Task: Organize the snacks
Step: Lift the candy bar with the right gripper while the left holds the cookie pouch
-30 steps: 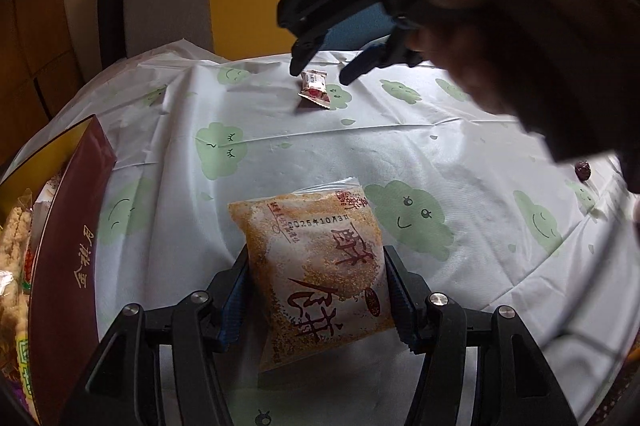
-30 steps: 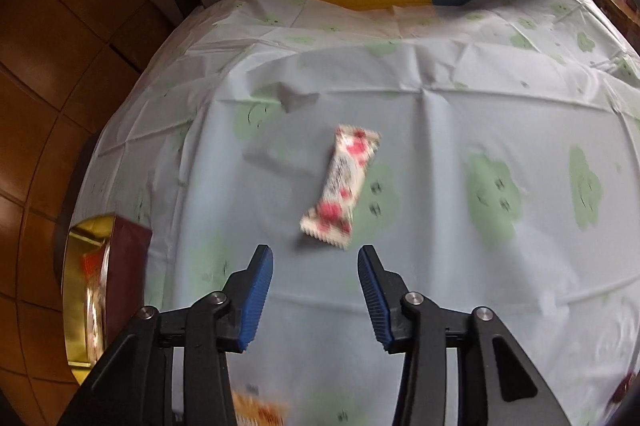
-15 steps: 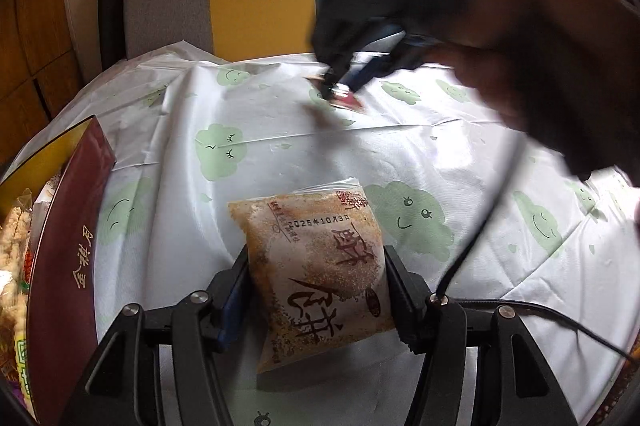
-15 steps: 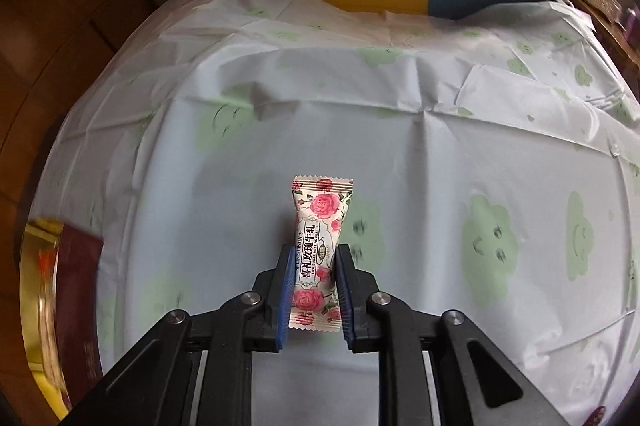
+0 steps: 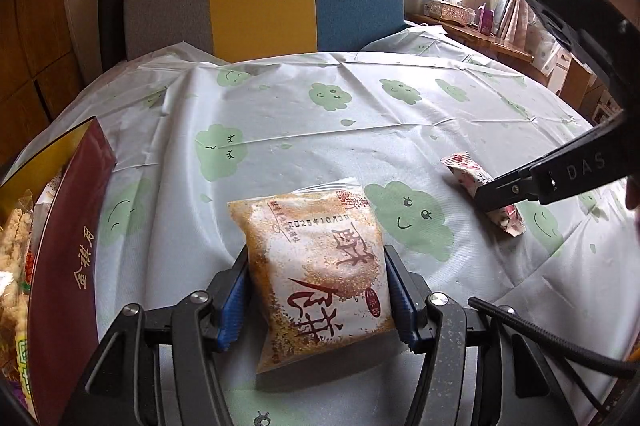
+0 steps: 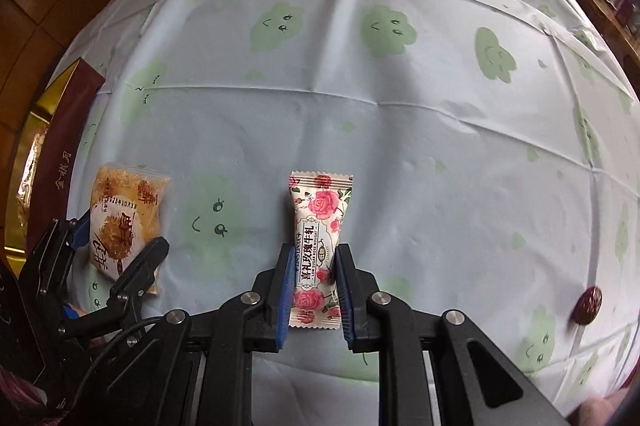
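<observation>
Two loose snack packets show on the tablecloth [image 6: 400,130], plus one dark red dried fruit [image 6: 587,305] lying alone near the right edge. One dark red box [image 5: 64,266] stands at the left, with more snacks inside it, too crowded to count.

The right gripper [image 6: 312,290] is clenched on the candy [image 6: 318,242], a white wrapper with pink roses. Its blue pads press the lower half of the wrapper from both sides. The candy's long axis runs near to far, in line with the fingers, and its crimped far end points away from the gripper.

The left gripper [image 5: 316,298] grasps the biscuit packet [image 5: 316,274], an orange-speckled pouch with red characters, its pads against both side edges. The packet sits near the left side of the table, just right of the box, its long axis running near to far and tilted slightly left at the far end.
</observation>
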`<state>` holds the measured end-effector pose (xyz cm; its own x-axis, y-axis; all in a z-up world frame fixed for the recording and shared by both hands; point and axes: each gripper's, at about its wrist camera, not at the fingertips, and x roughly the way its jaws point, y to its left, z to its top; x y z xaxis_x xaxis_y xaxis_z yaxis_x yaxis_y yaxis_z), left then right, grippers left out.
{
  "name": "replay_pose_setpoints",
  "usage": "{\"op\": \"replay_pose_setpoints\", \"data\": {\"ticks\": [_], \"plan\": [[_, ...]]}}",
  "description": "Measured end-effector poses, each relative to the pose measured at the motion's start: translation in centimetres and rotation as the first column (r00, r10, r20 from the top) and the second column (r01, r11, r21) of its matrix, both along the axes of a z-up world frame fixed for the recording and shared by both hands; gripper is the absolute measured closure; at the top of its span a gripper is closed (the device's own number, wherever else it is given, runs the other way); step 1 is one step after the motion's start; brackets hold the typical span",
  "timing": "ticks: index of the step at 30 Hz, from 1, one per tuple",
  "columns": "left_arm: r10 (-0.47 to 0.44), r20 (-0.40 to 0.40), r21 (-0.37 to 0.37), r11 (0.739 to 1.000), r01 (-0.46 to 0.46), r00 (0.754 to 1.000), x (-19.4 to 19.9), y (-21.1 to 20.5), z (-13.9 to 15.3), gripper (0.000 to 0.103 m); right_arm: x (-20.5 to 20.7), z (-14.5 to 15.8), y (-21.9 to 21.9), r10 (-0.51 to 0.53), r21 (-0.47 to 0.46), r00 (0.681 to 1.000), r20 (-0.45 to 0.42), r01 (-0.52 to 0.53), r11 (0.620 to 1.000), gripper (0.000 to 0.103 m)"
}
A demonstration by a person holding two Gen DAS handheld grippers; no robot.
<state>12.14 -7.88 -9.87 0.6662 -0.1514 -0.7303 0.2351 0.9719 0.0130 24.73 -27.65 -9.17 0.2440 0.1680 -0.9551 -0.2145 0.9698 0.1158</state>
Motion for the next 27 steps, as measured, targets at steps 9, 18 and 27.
{"op": "replay_pose_setpoints", "data": {"ticks": [9,18,27], "plan": [[0.000,0.000,0.006,1.000,0.000,1.000,0.1,0.0,0.0,0.042,-1.5,-0.4,-0.9,0.011,-0.005,0.999,0.043,-0.011,1.000,0.082],[0.002,-0.001,0.018,1.000,-0.002,1.000,0.1,-0.3,0.0,0.042,-4.2,-0.3,-0.2,0.037,-0.109,0.999,-0.027,-0.040,0.993,0.082],[-0.006,-0.014,-0.002,1.000,0.006,1.000,0.3,0.1,0.1,0.041,-4.1,-0.3,-3.3,-0.058,0.029,0.997,-0.042,0.059,0.998,0.078]]}}
